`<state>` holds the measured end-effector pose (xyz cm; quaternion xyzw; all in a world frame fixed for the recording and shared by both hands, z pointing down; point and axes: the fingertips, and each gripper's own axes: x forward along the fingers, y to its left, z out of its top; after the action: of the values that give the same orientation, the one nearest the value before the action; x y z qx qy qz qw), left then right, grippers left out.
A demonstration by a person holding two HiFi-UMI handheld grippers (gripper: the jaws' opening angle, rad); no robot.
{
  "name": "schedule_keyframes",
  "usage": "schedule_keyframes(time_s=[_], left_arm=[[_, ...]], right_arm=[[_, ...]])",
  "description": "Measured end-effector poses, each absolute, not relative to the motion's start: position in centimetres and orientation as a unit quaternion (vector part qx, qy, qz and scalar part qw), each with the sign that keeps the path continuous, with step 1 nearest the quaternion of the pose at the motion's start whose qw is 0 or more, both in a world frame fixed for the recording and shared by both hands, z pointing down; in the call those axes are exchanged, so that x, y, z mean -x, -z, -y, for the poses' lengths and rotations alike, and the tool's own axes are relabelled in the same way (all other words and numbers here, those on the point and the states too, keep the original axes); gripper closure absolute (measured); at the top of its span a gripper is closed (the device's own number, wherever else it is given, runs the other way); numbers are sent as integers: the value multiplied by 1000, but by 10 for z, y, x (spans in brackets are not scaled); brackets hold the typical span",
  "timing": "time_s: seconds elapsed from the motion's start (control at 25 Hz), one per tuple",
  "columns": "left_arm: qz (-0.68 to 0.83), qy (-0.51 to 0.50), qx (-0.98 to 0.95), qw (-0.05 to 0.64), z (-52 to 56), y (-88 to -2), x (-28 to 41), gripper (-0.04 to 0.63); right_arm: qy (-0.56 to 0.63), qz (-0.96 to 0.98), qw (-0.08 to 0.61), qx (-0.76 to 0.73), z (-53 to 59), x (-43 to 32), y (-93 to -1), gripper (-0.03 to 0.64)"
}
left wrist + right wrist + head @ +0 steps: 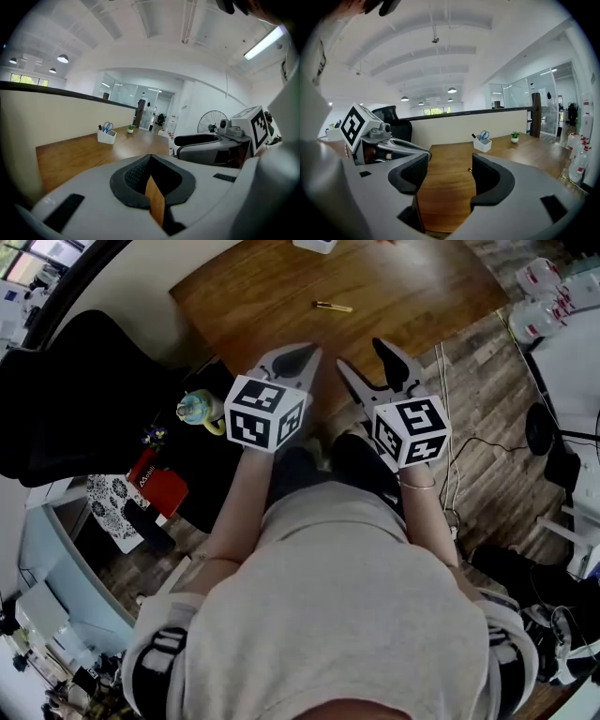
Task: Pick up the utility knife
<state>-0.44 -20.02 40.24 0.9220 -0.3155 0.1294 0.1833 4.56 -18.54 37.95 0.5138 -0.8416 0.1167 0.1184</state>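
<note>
The utility knife (333, 307), slim and yellow with dark ends, lies flat on the wooden table (281, 296), well beyond both grippers. A small tip of the knife (470, 169) shows just beside the right pad in the right gripper view. My left gripper (299, 354) hovers over the table's near edge with its jaws shut and nothing between them; in its own view the left gripper (149, 159) shows its pads pressed together. My right gripper (364, 356) is beside it, open and empty, and in its own view the right gripper (449, 176) shows bare tabletop in the gap.
A white pen holder (482, 144) with scissors and a small potted plant (514, 137) stand at the table's far side. A black office chair (75, 399) is at the left. Bottles (544, 296) and cables (450, 427) lie on the floor at the right.
</note>
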Motion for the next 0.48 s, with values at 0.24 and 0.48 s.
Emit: schedule_keyframes(time_s=[0.24,0.48], left_arm=[[327,-122,-915,203,225,-409,10,581],[349,-115,-907,204,244,-405,10,581]], right_arm=[[-114,852,132,-493,215,-35,-381,328],[-106,863,133,-475,243,-38,-374,330]])
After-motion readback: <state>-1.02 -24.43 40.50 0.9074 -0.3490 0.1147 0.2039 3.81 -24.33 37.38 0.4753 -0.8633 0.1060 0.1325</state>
